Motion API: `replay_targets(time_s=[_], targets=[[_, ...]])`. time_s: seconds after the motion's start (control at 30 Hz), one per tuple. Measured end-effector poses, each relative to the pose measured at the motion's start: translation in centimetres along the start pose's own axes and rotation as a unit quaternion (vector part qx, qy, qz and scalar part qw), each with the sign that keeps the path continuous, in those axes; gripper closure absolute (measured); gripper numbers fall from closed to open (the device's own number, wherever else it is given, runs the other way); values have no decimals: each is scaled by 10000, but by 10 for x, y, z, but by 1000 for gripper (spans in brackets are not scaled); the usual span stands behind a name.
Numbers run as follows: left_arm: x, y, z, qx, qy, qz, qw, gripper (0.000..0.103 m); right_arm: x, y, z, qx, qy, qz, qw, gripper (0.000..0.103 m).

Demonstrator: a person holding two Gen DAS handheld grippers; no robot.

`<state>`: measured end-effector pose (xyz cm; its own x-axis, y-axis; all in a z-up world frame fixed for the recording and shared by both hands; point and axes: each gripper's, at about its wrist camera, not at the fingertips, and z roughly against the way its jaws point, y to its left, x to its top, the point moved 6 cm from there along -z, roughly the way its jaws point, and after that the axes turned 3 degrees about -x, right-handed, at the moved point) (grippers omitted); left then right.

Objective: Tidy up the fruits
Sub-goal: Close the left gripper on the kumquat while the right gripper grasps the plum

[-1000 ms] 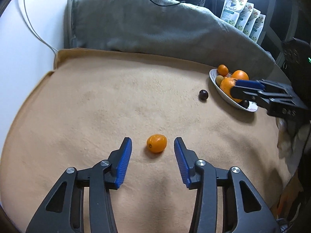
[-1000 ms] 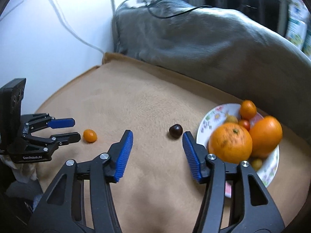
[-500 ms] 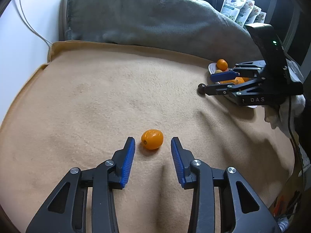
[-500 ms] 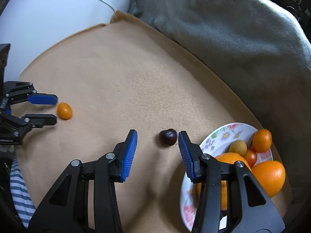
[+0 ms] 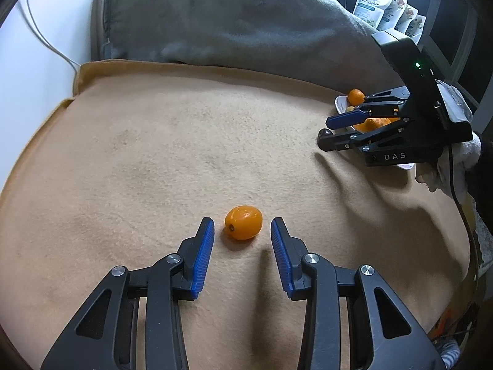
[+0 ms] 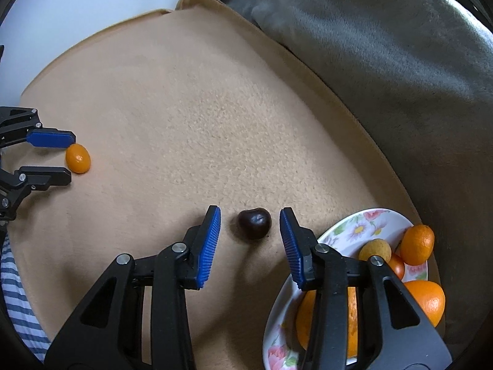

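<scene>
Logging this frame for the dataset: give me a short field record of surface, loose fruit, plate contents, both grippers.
surface: tan blanket
loose fruit: small orange fruit, dark round fruit
plate: floral, at right, holding oranges and smaller fruits
left gripper: open, straddling the small orange fruit, pads not touching
right gripper: jaws closing around the dark round fruit, pads not yet on it
backdrop: grey cushion

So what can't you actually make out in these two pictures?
- Floral white plate, right wrist view: its near side is hidden behind the right gripper, whose jaws are closing around, not yet touching, the dark round fruit.
- Large orange fruit: cut by that gripper's arm.
- Printed pouches, left wrist view: lettering too small.
- Striped cloth: cut off by the edge.
</scene>
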<state>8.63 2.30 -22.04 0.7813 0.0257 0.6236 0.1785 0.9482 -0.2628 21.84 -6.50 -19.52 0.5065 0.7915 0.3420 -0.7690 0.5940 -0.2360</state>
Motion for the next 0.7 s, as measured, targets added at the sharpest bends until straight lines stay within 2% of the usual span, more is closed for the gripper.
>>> replay_targets(time_s=[0.4, 0.5, 0.7], targets=[[4, -2, -9, 39, 69, -117, 9999, 66, 11, 5, -14, -64, 110, 122, 9998, 73], [5, 0, -12, 98, 96, -107, 9998, 71, 12, 3, -13, -96, 95, 90, 9999, 78], [6, 3, -13, 105, 85, -75, 9999, 77, 10, 3, -10, -119, 46, 31, 9999, 78]])
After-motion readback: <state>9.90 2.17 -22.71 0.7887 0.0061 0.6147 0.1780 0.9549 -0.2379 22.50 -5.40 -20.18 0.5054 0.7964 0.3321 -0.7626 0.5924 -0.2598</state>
